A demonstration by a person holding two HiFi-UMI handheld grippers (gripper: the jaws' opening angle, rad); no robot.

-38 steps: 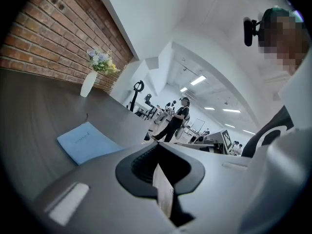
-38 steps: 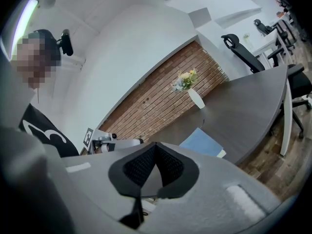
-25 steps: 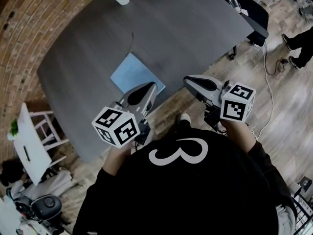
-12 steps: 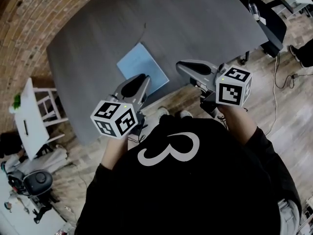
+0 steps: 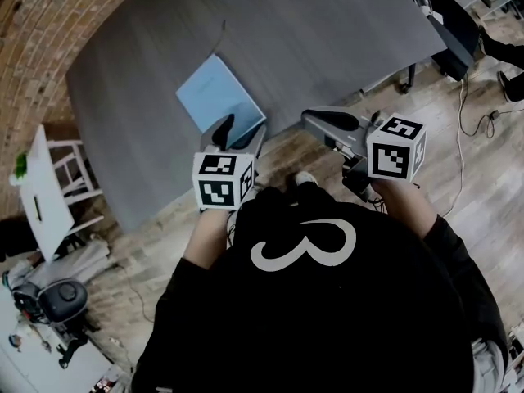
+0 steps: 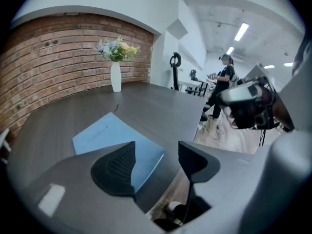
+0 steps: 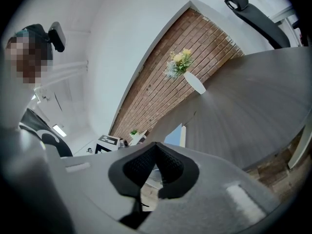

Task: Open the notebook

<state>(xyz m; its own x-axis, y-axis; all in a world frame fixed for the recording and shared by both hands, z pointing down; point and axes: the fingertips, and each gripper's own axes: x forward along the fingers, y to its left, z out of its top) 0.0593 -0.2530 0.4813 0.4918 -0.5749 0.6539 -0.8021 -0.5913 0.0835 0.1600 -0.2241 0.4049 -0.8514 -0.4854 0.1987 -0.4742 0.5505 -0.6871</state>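
A light blue notebook (image 5: 218, 93) lies closed on the grey table (image 5: 327, 31), near its front edge. My left gripper (image 5: 240, 131) hangs over the notebook's near corner, tilted down. Its jaws are opening and nothing is between the pads. In the left gripper view the notebook (image 6: 105, 135) lies just beyond the left gripper (image 6: 156, 157), partly behind one pad. My right gripper (image 5: 311, 121) is shut and empty. It floats past the table's edge, right of the notebook. In the right gripper view the right gripper (image 7: 156, 168) has its pads together, and a sliver of the notebook (image 7: 174, 135) shows above.
A white vase of flowers (image 6: 116, 76) stands at the table's far end by the brick wall (image 6: 53, 57). A white chair (image 5: 53, 195) is at the left, an office chair (image 5: 446, 23) at the right. A person (image 6: 224, 82) stands in the background.
My left gripper has dropped and tilted down toward the notebook's near corner, and its jaws have gone from shut to open. The right gripper has barely moved.
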